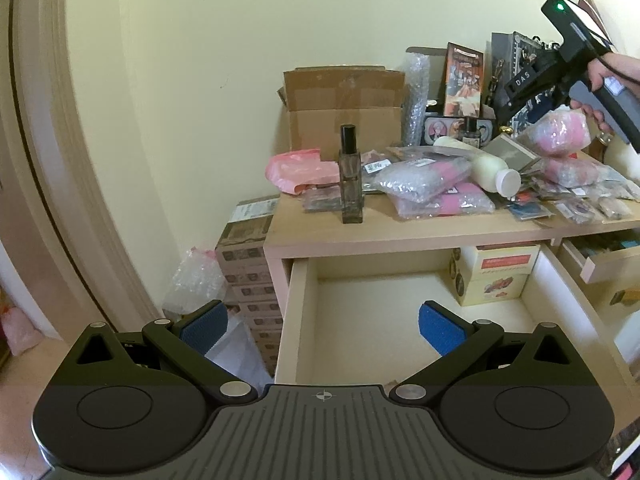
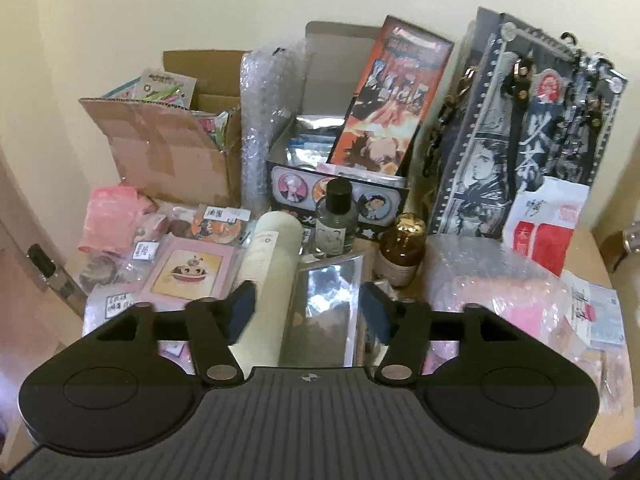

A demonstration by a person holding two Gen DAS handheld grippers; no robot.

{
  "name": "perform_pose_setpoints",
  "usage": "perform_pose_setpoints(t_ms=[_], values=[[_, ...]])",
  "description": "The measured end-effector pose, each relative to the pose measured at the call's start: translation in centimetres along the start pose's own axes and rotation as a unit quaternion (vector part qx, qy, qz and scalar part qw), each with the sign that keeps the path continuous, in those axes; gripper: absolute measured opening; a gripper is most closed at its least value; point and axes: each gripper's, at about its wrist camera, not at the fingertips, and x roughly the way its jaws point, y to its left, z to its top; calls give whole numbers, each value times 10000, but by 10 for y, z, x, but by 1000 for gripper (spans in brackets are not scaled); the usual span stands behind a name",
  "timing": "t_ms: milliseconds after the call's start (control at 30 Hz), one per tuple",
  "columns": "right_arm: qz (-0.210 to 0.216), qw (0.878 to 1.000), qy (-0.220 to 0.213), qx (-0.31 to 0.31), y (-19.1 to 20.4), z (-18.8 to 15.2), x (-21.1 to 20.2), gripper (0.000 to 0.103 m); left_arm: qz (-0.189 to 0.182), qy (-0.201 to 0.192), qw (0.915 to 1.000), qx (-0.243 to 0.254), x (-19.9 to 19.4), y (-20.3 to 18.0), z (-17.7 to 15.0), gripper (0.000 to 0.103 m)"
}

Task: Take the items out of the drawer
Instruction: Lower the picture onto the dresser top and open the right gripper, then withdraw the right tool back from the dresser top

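Left wrist view shows the left gripper [image 1: 322,330] with its blue pads spread wide and nothing between them, hovering at the near edge of the open drawer [image 1: 400,312]. Ahead of it and off to its right, at the drawer's back corner, sit the stacked cardboard boxes [image 1: 494,278], the only items I can make out inside; most of the pale floor looks bare. To do this step well, I would carry the spread jaws forward and rightward over the drawer floor, square the pads to the upper box's side faces, then close firmly, since printed card can slip. The boxes look light, rigid and cream-coloured with red print. Right wrist view shows the right gripper [image 2: 307,312] also spread and empty, held over a cream bottle [image 2: 266,280] and a glossy packet [image 2: 324,308] on the cluttered desktop [image 2: 600,256].
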Motion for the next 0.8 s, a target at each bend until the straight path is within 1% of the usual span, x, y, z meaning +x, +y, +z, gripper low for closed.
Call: perform_pose_setpoints(t_ms=[33, 67, 133, 167, 200, 267, 467, 600, 667, 800], values=[[-36, 10000, -60, 33, 0, -2, -2, 71, 3, 4, 10000, -13, 0, 0, 0, 103], [-63, 9998, -136, 92, 0, -3, -4, 75, 13, 6, 10000, -26, 0, 1, 1, 103], [-148, 9992, -284, 251, -1, -6, -9, 76, 44, 0, 10000, -31, 0, 0, 1, 103], [-201, 9986, -359, 339, -1, -8, -11, 78, 56, -2, 10000, -33, 0, 0, 2, 103], [-263, 9978, -440, 412, -1, -10, -14, 87, 65, -4, 10000, -38, 0, 0, 3, 103], [-449, 9954, -641, 549, 0, -14, -19, 99, 73, -6, 10000, -63, 0, 0, 4, 103], [-910, 9876, -1146, 576, 11, -29, -30, 101, 80, -47, 9999, -113, 1, -1, 10, 103], [-1047, 9787, -1514, 905, 13, -39, -39, 101, 59, -92, 9999, -116, 1, -4, 14, 103], [-1061, 9764, -1588, 1003, 12, -43, -42, 101, 35, -116, 9999, -107, 1, -6, 16, 103], [-1134, 9752, -1668, 917, 13, -48, -46, 101, -16, -180, 9998, -30, -1, -11, 17, 103]])
